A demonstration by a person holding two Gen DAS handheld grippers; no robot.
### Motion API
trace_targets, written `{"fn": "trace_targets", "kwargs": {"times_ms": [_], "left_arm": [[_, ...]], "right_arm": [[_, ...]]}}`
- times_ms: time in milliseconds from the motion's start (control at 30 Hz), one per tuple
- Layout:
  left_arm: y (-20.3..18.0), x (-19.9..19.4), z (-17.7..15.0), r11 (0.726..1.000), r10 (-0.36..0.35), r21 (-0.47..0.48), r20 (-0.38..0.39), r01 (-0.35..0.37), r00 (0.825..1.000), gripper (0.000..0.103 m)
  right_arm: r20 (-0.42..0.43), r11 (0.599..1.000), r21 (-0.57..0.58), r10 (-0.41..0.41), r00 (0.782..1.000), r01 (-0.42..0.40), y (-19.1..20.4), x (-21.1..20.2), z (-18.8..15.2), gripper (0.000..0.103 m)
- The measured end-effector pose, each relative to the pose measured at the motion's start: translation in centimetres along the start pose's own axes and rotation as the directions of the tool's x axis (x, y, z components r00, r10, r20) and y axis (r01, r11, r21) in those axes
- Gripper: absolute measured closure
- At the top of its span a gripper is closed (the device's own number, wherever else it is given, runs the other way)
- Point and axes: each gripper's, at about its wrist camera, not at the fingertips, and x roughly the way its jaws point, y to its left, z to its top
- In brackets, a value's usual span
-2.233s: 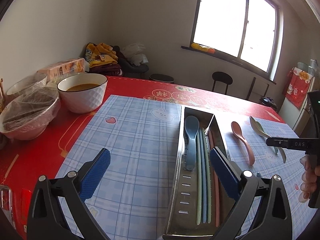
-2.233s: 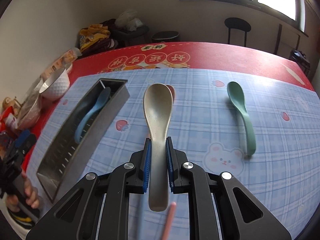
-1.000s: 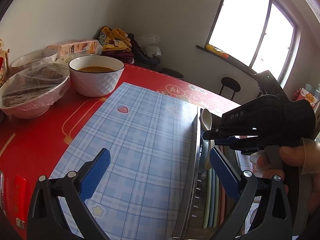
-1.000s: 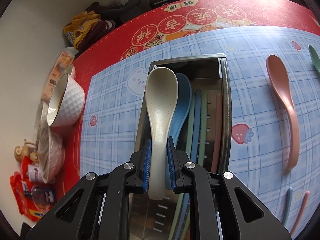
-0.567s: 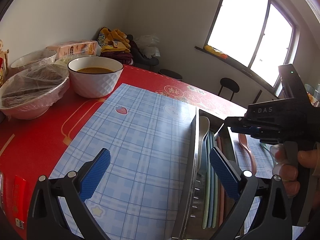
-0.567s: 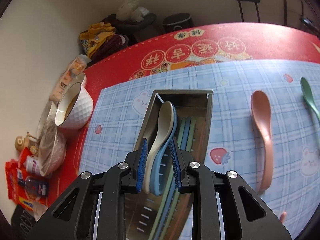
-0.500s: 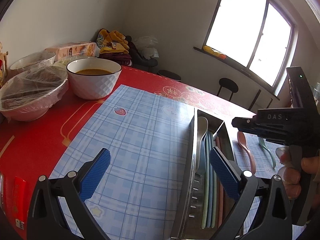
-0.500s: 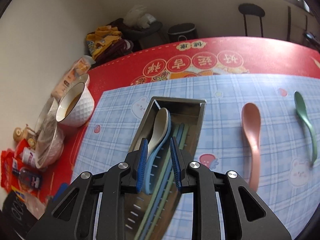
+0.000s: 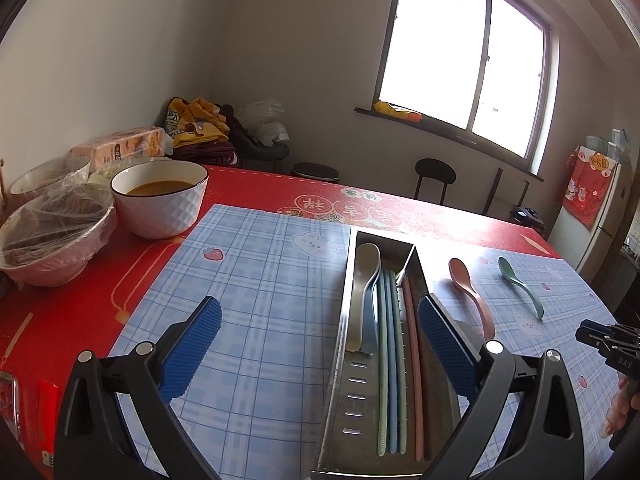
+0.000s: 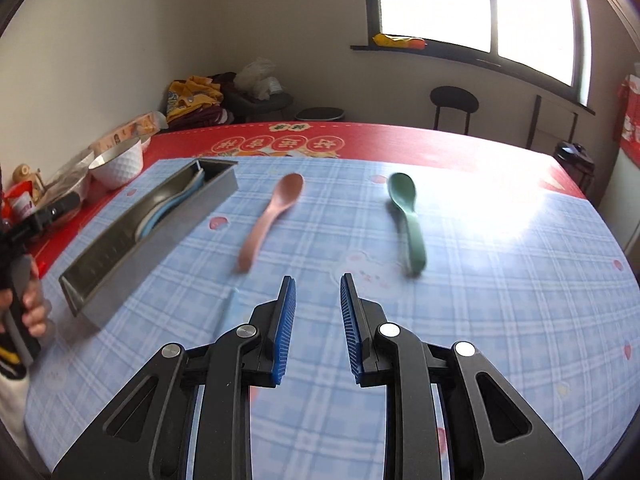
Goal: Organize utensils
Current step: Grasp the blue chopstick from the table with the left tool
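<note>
A long steel utensil tray (image 9: 338, 364) lies on the blue checked mat and also shows in the right wrist view (image 10: 132, 256). In it lie a beige spoon (image 9: 362, 280) on a blue spoon, and several coloured chopsticks (image 9: 394, 344). A pink spoon (image 10: 272, 216) and a green spoon (image 10: 408, 216) lie on the mat right of the tray. My left gripper (image 9: 320, 344) is open and empty, its right finger over the tray's near end. My right gripper (image 10: 318, 320) is open and empty above the mat, short of the two spoons.
A white bowl of orange soup (image 9: 160, 200) and wrapped bowls (image 9: 52, 240) stand at the mat's left on the red tablecloth (image 9: 72, 304). Stools and a window are behind the table.
My right gripper carried the beige spoon to the tray, let it go there on the blue spoon, opened, and drew back to the right toward the pink and green spoons.
</note>
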Motion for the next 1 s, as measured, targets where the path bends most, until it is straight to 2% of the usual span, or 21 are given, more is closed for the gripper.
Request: {"fn": "trace_targets", "kwargs": {"times_ms": [100, 233, 400, 433, 700, 1000], "left_arm": [[-2.7, -1.0, -0.2, 0.999, -0.015, 0.042, -0.025, 0.016, 1.000, 0.022], [-7.2, -1.8, -1.2, 0.994, -0.074, 0.076, -0.100, 0.082, 0.992, 0.040], [-12.6, -1.8, -3.0, 0.973, -0.180, 0.105, -0.201, 0.204, 0.963, 0.055], [-13.5, -1.6, -3.4, 0.969, -0.193, 0.107, -0.222, 0.221, 0.956, 0.056], [-18.5, 1.5, -6.7, 0.953, -0.222, 0.107, -0.394, 0.284, 0.892, 0.067], [-20.3, 3.9, -8.7, 0.961, -0.165, 0.118, -0.486, 0.251, 0.858, 0.078]], "right_arm": [[-0.002, 1.000, 0.016, -0.011, 1.000, 0.011, -1.3, -0.7, -1.5, 0.079], [0.005, 0.999, 0.036, -0.015, 1.000, 0.015, -2.0, -0.6, -2.1, 0.079], [0.025, 0.999, 0.045, -0.023, 0.999, 0.022, -2.4, -0.4, -2.7, 0.079], [0.031, 0.998, 0.044, -0.037, 0.999, 0.035, -2.5, -0.5, -2.8, 0.079], [0.058, 0.986, 0.164, 0.009, 0.998, -0.019, -4.8, -0.9, -3.2, 0.079], [0.069, 0.984, 0.167, 0.053, 0.996, -0.064, -4.8, -0.8, -3.1, 0.079]]}}
